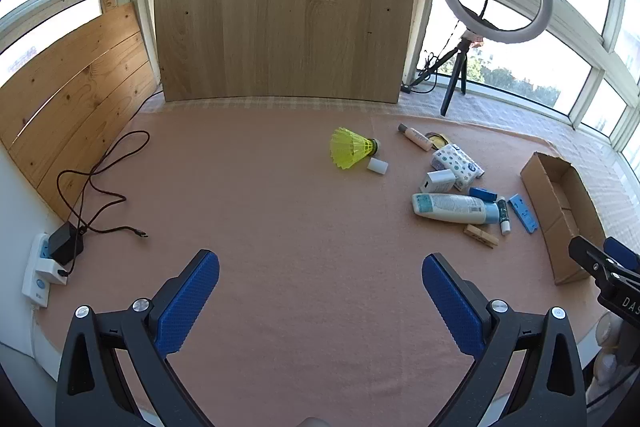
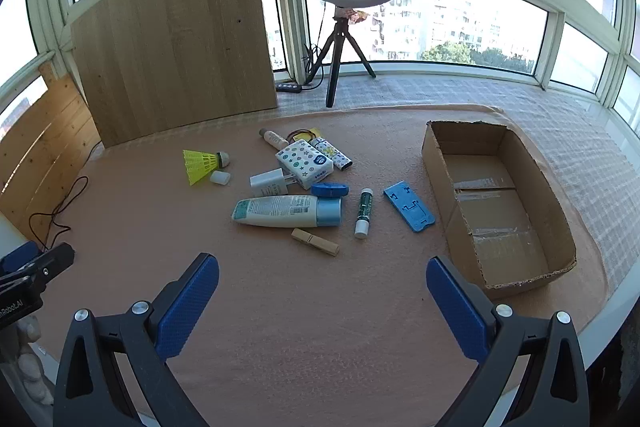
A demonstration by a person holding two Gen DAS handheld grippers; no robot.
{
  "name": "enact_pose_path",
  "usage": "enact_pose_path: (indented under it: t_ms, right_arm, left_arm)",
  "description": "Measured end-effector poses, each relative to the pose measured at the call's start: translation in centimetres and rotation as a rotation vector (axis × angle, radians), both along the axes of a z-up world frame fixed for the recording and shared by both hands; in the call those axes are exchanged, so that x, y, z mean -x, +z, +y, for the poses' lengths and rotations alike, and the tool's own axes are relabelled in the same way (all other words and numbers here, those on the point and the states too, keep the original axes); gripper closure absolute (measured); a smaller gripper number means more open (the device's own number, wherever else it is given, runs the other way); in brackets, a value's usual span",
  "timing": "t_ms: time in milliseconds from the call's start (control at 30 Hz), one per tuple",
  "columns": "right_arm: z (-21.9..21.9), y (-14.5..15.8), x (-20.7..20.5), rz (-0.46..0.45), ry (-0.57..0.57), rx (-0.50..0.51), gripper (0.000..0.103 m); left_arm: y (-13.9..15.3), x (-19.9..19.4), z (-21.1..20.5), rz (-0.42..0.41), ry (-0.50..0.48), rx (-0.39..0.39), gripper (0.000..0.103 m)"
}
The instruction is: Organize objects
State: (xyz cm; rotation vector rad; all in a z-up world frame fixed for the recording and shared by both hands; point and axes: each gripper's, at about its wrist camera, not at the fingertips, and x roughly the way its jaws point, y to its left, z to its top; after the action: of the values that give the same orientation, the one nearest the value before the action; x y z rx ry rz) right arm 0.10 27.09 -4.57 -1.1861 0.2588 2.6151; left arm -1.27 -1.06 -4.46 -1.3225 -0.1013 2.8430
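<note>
While both the left gripper (image 1: 320, 301) and right gripper (image 2: 322, 303) hover spread and empty, loose items lie left of the empty cardboard box (image 2: 434, 163), awaiting sorting.

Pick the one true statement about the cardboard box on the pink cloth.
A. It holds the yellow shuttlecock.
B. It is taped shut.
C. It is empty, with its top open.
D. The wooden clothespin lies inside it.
C: the cardboard box shows only its bare taped floor, while the yellow shuttlecock and the wooden clothespin lie outside it on the pink cloth.
</note>
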Motion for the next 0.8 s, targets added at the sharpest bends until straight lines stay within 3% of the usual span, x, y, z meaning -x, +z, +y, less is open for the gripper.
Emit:
enact_pose_path:
  t_ms: [800]
  right_arm:
    - [0.7,-0.7,0.4,-0.020,0.012,0.019,0.000]
  left_arm:
    - [-0.3,0.8,1.2,-0.003,-0.029,0.020,0.000]
